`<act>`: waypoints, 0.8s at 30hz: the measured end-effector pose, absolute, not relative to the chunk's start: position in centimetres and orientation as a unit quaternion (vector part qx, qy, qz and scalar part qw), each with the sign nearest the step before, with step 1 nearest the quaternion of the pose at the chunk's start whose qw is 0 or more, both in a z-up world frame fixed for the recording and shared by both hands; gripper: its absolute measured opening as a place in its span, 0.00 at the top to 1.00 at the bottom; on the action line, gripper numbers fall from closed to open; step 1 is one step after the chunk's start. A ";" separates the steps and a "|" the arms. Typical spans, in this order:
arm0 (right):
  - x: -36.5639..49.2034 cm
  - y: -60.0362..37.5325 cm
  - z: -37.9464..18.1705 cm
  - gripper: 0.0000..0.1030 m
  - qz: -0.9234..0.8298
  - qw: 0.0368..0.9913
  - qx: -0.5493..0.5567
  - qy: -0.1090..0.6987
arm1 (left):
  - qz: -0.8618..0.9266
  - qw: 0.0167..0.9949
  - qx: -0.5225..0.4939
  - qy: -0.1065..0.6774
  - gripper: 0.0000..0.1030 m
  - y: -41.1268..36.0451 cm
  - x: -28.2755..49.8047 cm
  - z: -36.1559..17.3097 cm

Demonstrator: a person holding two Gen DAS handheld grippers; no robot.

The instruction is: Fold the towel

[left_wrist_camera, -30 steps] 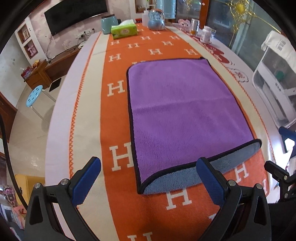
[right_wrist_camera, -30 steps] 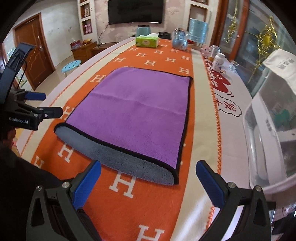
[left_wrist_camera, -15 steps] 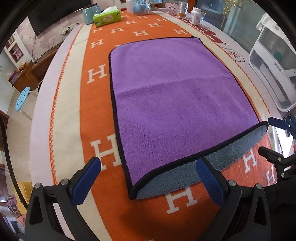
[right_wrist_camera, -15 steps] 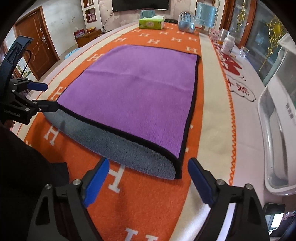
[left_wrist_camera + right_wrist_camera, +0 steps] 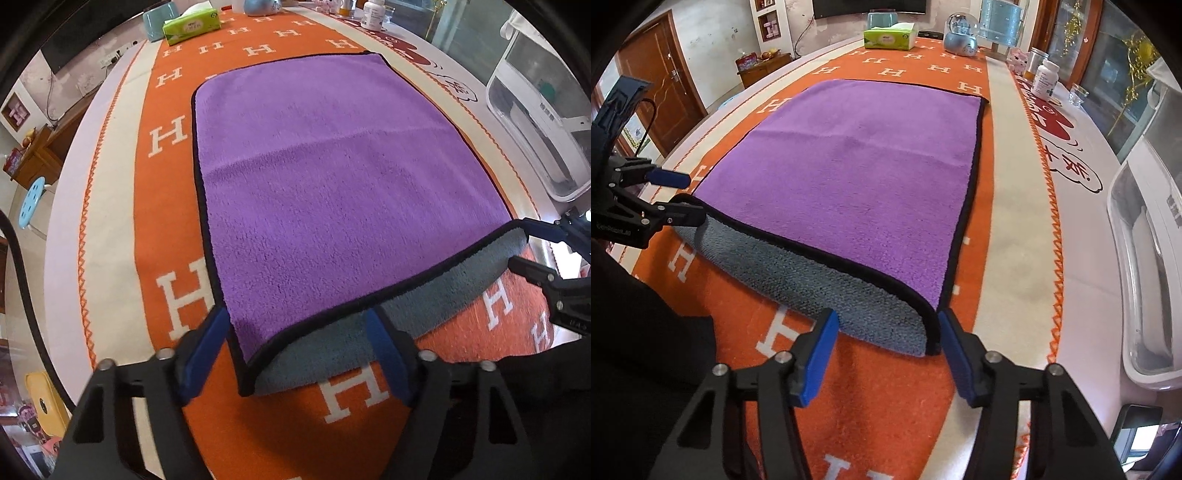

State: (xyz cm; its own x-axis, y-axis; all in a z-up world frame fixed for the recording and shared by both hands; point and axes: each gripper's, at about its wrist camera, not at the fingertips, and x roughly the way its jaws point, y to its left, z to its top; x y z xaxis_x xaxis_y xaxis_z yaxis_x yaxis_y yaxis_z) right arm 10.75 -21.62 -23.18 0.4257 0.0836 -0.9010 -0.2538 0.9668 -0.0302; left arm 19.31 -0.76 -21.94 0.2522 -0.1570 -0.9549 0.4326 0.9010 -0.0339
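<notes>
A purple towel with black trim and a grey underside lies folded on the orange H-patterned table runner; it also shows in the right wrist view. The grey fold faces me. My left gripper is open, its blue pads straddling the near left corner of the fold. My right gripper is open, its pads on either side of the near right corner. Each gripper shows in the other's view, at the opposite corner.
A green tissue box, a snow globe, a white bottle and jars stand at the table's far end. A white plastic bin sits at the right edge. A blue stool stands on the floor left.
Both grippers have moved forward and down to the towel's near corners. Their jaws have narrowed around the fold but stay open.
</notes>
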 end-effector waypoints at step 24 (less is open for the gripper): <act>10.1 -23.0 -22.8 0.93 0.070 0.845 -0.064 0.526 | -0.181 0.777 0.103 0.594 0.90 0.3 18.3 -22.3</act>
